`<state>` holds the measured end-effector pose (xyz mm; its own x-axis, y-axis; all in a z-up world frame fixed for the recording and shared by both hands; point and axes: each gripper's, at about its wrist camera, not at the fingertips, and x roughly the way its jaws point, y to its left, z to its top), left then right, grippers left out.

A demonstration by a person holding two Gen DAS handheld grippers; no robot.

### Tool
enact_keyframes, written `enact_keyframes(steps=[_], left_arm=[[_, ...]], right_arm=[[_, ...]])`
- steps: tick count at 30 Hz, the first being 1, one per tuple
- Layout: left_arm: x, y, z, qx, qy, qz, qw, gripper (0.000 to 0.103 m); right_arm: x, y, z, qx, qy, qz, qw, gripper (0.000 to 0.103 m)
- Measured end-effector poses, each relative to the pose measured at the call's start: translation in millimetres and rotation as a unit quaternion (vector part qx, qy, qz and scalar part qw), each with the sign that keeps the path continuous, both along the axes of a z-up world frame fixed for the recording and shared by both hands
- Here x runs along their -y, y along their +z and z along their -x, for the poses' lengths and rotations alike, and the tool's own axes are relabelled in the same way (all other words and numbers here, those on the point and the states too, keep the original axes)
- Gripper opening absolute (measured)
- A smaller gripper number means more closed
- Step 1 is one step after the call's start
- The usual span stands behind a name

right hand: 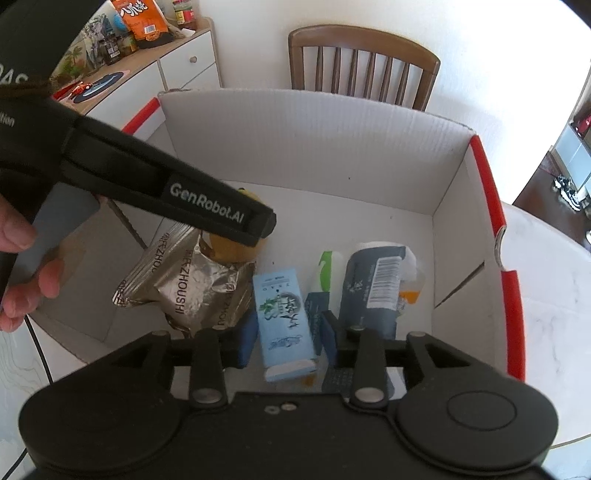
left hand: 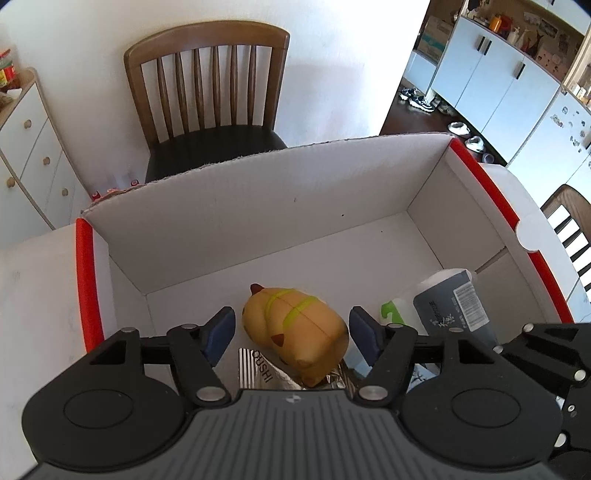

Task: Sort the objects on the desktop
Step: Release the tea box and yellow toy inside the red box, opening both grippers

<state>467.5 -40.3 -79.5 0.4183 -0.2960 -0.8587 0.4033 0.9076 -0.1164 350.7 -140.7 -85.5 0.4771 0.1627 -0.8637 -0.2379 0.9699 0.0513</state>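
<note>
Left gripper [left hand: 291, 332] hangs released around the yellow toy [left hand: 295, 328] in the box [left hand: 240, 206]. Only the right view shows the right gripper [right hand: 290, 336] unclenched around the blue carton [right hand: 284, 317], nearer.

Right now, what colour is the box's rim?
Red, on the box's side rims; clearest in the left wrist view.

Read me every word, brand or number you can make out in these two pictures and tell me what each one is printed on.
"GenRobot.AI": side of the left gripper.
"ZHOUSHI": silver foil snack bag, repeated with Chinese characters.
"USHI": the foil bag's edge in the left wrist view.
Light blue box: small print and brush calligraphy, unreadable.
Dark tube: barcode and Chinese text, too small.
Orange snack bag: characters blurred.
</note>
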Motion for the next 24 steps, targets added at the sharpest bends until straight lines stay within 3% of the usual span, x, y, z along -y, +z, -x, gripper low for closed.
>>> enact_keyframes(steps=[2, 8, 11, 24], left_arm=[[-0.6, 3.3, 3.3, 0.004, 0.001, 0.002, 1.0, 0.067], [-5.2, 16.7, 10.9, 0.014, 0.009, 0.014, 0.9998, 0.067], [-8.8, 24.7, 16.2, 0.021, 0.016, 0.017, 0.9995, 0.072], [-21.9, 63.3, 53.9, 0.059, 0.016, 0.035, 0.9975, 0.073]], right_arm=[[-0.4, 2.8, 0.2, 0.005, -0.001, 0.001, 1.0, 0.052], [2.1, 15.0, 4.6, 0.018, -0.004, -0.001, 1.0, 0.055], [4.9, 24.0, 8.3, 0.027, -0.009, -0.007, 1.0, 0.064], [10.1, 58.9, 34.0, 0.06, -0.005, -0.016, 0.998, 0.066]])
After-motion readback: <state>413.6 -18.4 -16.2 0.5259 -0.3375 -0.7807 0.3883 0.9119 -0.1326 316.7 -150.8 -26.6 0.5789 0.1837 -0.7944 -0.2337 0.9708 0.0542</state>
